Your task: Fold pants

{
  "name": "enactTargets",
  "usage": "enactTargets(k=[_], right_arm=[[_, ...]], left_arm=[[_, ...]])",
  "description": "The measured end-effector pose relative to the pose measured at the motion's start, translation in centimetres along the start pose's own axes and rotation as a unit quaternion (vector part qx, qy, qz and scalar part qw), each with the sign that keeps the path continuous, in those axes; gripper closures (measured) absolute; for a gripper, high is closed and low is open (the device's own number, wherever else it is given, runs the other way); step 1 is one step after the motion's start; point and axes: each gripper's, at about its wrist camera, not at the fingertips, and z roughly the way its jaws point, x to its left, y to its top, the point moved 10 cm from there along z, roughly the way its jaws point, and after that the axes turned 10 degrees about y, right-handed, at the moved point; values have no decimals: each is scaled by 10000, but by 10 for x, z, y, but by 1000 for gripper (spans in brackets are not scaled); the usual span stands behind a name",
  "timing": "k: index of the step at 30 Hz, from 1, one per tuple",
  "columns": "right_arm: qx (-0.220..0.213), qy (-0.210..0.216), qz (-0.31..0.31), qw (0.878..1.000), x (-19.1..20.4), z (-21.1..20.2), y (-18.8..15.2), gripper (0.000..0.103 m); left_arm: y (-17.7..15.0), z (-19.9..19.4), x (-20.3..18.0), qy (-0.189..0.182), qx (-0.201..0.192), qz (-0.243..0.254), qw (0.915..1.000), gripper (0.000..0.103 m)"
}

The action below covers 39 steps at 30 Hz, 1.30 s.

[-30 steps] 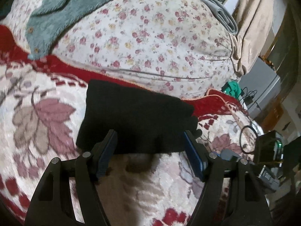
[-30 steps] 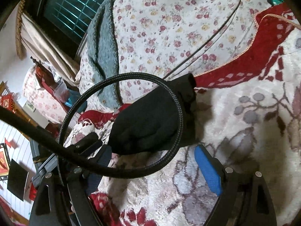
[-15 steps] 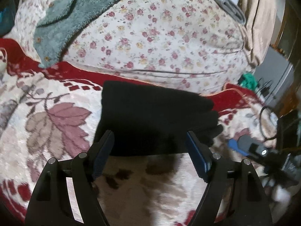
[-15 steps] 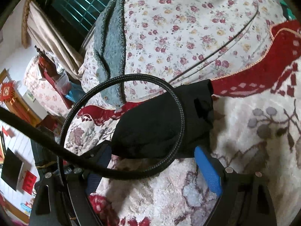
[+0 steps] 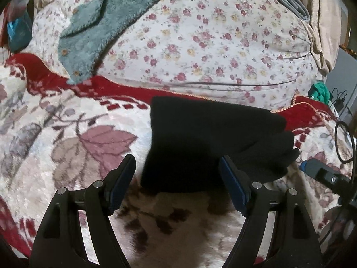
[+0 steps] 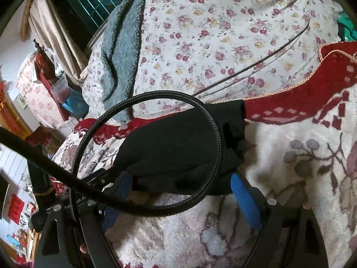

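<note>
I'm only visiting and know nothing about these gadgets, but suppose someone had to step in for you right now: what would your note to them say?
Left gripper: open, holding nothing, pointed at the near edge of the black folded pants.
Right gripper: open, empty too; a black braided cable loops across its view.
The pants lie as a compact bundle on the cream and red leaf-patterned blanket, just before the floral quilt.
Done: the pants look folded into a small rectangle.
Left: one corner toward the right gripper looks a bit uneven; perhaps tidy it, otherwise likely finished.
</note>
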Motion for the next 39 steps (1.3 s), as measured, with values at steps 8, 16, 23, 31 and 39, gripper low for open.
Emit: enactTargets(k=[8,16,23,31,39], right_arm=[[63,-182,-313,9993,7,6,5,15],[102,-376,-757,9964,19,15,8,15],[112,-347,-674,9971,14,20,8,15],[115,-326,-660,9972,12,21,9,15],[97,-290,-625,9976,10,22,11,15]], left_arm=[[4,-2,2,230,-218,211,9993,25],[7,-2,6,374,-290,234,9986,25],[9,0,7,507,-321,323,9977,25],[11,3,13,668,-314,311,9968,25],[13,5,15,664,-317,281,9969,25]])
